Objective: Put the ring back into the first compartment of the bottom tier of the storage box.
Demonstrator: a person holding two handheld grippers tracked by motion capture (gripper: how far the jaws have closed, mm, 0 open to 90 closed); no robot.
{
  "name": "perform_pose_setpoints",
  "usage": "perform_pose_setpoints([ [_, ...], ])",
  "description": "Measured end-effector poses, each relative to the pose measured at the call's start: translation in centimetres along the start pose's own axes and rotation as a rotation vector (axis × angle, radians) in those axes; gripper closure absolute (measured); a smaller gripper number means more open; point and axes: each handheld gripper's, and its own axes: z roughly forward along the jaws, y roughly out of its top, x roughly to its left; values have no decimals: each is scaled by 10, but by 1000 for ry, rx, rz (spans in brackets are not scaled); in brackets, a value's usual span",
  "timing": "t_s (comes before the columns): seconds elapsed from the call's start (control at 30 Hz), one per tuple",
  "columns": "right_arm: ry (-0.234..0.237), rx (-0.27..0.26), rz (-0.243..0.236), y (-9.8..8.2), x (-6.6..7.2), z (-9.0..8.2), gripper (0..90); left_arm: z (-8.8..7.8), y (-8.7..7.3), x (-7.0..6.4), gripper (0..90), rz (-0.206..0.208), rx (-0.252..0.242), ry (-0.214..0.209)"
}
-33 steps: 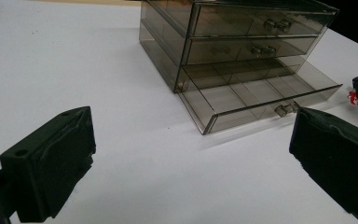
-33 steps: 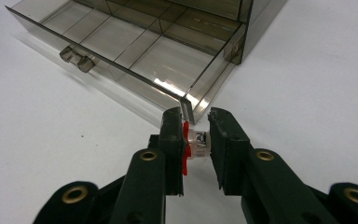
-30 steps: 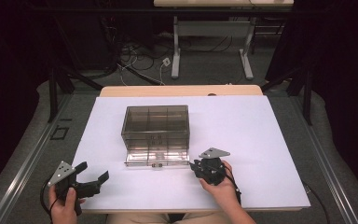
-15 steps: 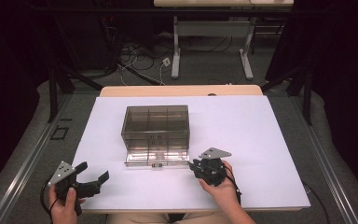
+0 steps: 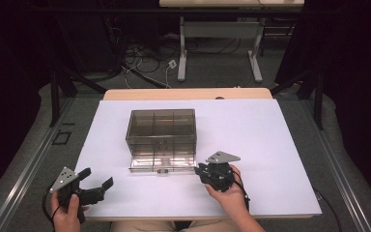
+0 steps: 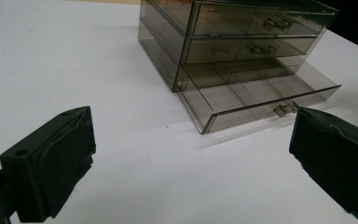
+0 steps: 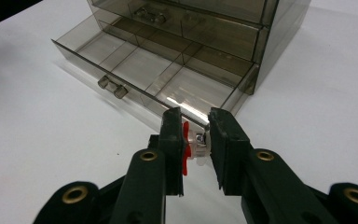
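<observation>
A smoky clear drawer cabinet [image 5: 162,126] stands mid-table with its bottom drawer [image 5: 162,164] pulled out toward me. In the right gripper view that drawer [image 7: 135,60] shows divided compartments with nothing in them, and a small handle [image 7: 113,87]. My right gripper [image 5: 201,172] sits at the drawer's front right corner. It [image 7: 196,135] is shut on a small red and clear piece [image 7: 193,145], held just before the drawer's front wall. My left gripper [image 5: 97,178] rests near the table's front left, open, with nothing between its jaws [image 6: 191,154]. It faces the cabinet [image 6: 233,37].
The white table top [image 5: 270,140] has bare room to the right and left of the cabinet. Its front edge runs just below both hands. Beyond the table lie a dark floor with cables and the legs of another desk [image 5: 182,48].
</observation>
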Motion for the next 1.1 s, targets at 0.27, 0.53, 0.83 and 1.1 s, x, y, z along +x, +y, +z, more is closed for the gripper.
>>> perform_pose_setpoints([
  [0.27,18,-14,-14,9,6,-2,753,0,0,0,5,-9,-6,4],
  [0.53,36,-23,-31,24,13,1,754,0,0,1,5,-9,-4,3],
  [0.83,64,-12,-46,38,22,5,753,0,0,2,5,-9,-4,3],
  [1.1,83,-16,-54,53,31,10,754,0,0,1,5,-8,-5,1],
])
